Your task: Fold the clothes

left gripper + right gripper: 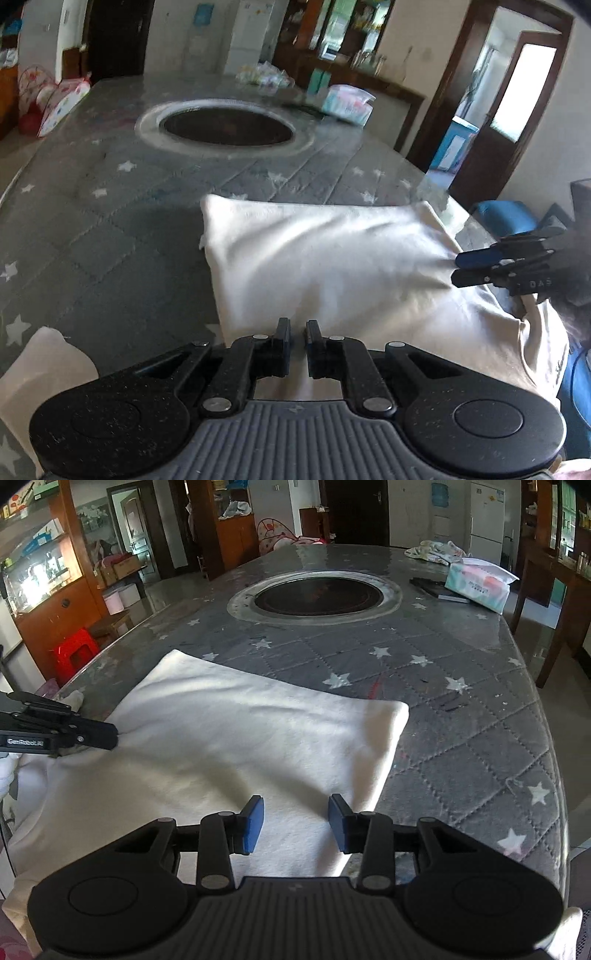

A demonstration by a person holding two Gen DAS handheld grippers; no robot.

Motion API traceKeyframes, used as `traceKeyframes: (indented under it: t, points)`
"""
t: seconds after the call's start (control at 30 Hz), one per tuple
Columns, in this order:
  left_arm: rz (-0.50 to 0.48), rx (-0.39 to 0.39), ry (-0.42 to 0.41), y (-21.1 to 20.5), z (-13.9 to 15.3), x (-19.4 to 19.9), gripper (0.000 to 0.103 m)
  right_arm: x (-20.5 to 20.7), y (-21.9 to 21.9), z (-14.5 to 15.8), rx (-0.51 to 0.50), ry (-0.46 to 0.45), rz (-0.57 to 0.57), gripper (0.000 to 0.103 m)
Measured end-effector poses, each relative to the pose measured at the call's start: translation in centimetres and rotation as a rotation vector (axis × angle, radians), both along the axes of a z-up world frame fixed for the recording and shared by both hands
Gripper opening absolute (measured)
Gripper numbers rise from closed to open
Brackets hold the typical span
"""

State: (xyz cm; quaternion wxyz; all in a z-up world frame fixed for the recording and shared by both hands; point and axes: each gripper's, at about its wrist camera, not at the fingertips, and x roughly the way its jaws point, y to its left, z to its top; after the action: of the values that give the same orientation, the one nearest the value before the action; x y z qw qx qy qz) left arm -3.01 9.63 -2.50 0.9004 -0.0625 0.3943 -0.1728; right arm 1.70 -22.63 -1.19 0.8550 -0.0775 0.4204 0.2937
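I see the table [461, 716] with its grey star-print quilted cover, a white garment [229, 738] lying folded on its near end – my left gripper [110, 734] clenched on the garment's left edge, my right gripper [296, 821] released, fingers spread just above the cloth's near part

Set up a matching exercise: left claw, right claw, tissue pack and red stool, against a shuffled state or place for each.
1. left claw
2. right claw
3. tissue pack
4. red stool

A. on the floor beside the table
B. open, over the garment
C. shut on the garment
D. at the far end of the table

Pairs: 1-C, 2-B, 3-D, 4-A.
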Motion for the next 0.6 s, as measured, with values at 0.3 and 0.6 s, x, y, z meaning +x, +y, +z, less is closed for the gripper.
traceKeyframes:
  t: [0.3,0.6]
  points:
    - [0.046,-0.035,0.005,1.3,1.0,2.4,0.011,2.8,1.0,-0.2,-0.009,-0.018,-0.025,0.039]
    - [0.096,-0.006,0.014,1.5,0.1,5.8,0.010,6.2,2.5,-0.4,-0.053,-0.038,-0.023,0.044]
